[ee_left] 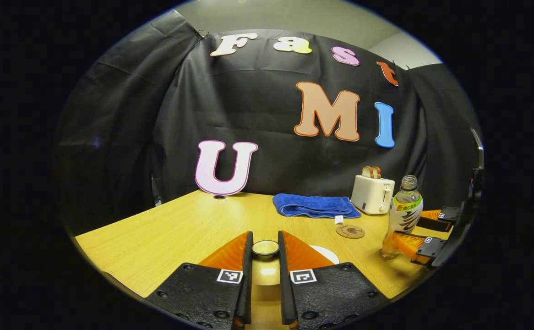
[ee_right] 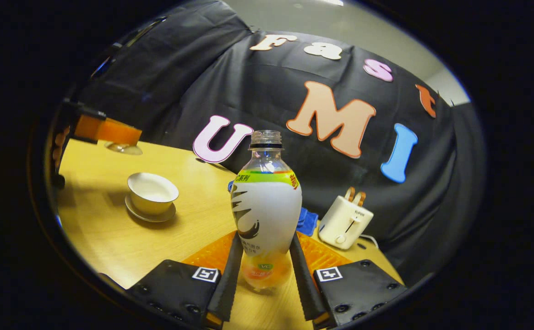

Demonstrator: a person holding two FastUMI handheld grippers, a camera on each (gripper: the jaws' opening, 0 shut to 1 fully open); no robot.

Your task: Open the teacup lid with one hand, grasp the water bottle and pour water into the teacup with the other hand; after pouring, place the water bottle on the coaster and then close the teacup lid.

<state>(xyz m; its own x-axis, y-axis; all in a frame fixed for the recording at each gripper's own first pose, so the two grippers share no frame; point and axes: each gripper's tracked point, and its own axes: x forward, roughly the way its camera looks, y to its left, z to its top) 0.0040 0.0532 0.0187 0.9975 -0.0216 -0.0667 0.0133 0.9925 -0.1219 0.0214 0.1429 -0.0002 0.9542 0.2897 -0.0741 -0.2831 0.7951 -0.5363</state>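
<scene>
left gripper view: left tool (ee_left: 265,256) is nearly closed on the teacup lid (ee_left: 265,248), lifted above the worktop (ee_left: 157,238); one coaster (ee_left: 350,231) is free.

right gripper view: right tool (ee_right: 262,270) clamps the lower body of one uncapped water bottle (ee_right: 266,215); thin plastic probably yields, so grip moderately. one open teacup (ee_right: 152,192) on its saucer looks fragile.

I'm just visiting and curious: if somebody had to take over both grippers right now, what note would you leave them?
Left gripper: shut on the teacup lid, lifted off.
Right gripper: shut on the water bottle, uncapped and upright.
Teacup: open, on its saucer on the table.
Coaster: bare, near the blue towel.
Done: lid off, bottle grasped.
Left: pour, set bottle on coaster, close the lid.
</scene>
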